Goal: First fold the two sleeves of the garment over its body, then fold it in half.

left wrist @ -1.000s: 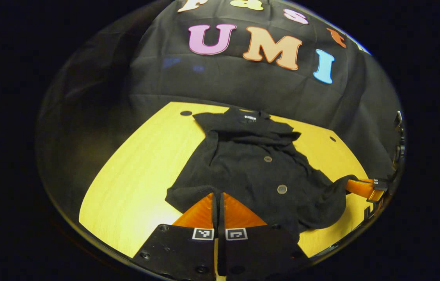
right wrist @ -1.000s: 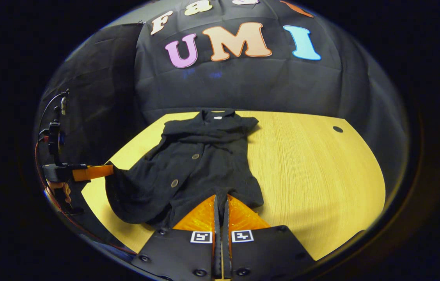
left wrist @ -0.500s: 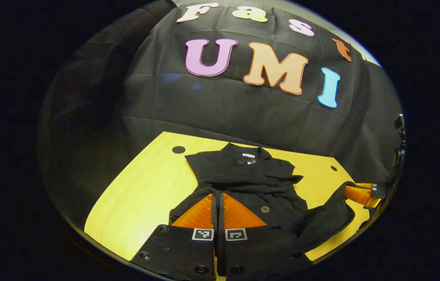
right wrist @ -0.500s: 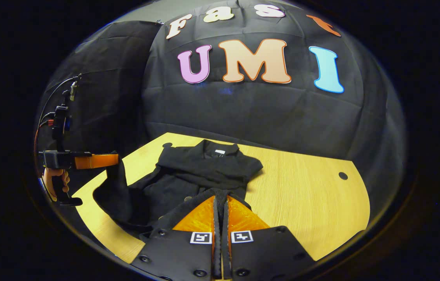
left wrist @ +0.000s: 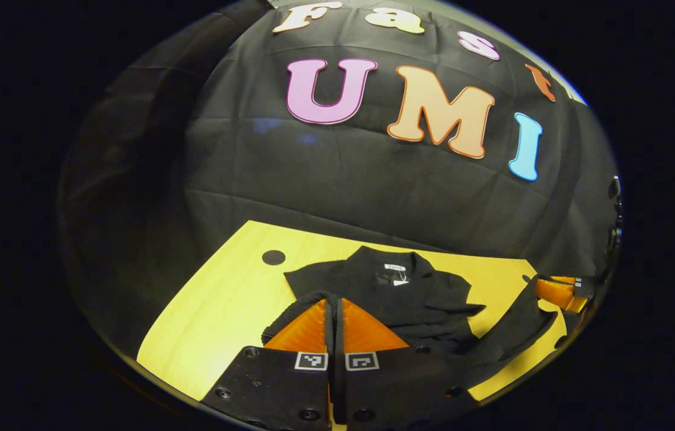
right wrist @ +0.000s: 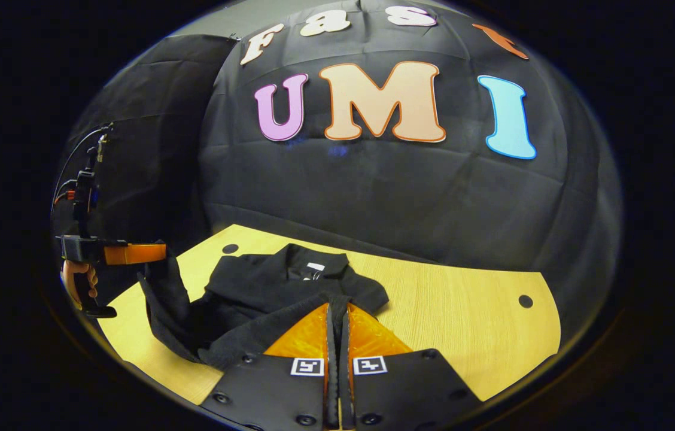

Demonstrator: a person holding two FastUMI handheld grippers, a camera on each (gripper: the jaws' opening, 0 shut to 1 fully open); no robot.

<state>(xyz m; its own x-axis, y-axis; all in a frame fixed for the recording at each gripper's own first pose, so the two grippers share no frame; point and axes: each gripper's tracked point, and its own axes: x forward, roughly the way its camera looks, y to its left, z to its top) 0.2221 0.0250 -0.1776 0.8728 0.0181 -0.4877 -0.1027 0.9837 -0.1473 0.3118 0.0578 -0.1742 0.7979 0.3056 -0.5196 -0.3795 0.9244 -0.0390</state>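
**Half-fold under way, hem lifted toward the collar**

The black garment [left wrist: 409,299] lies on the yellow table [left wrist: 218,311] with its collar at the far end, toward twelve o'clock in both views. In the left gripper view the left tongs [left wrist: 334,311] have their orange fingers pressed together with a dark edge of cloth pinched between them, so they are clamped on the garment's near corner. In the right gripper view the right tongs [right wrist: 337,320] show the same: fingers together, black fabric draped over their tips.

Each pair also appears in the other's view. The right tongs sit at about three o'clock in the left gripper view, a band of cloth stretching up to them from the table. In the right gripper view the left tongs are at about nine o'clock, held by a hand [right wrist: 77,281], with fabric hanging from them down to the table.

Judging by how things lie, the sleeve folds look done: no sleeve [right wrist: 313,287] spreads out to the side, and the upper body reads as a compact block with extra layers across the chest, though black on black hides the details. The second step is in progress: the hem is off the table at both corners, held above the lower body, with slack cloth sagging between.

What seems left is to carry the hem on toward twelve o'clock, lay it near the collar [left wrist: 394,266], and release.
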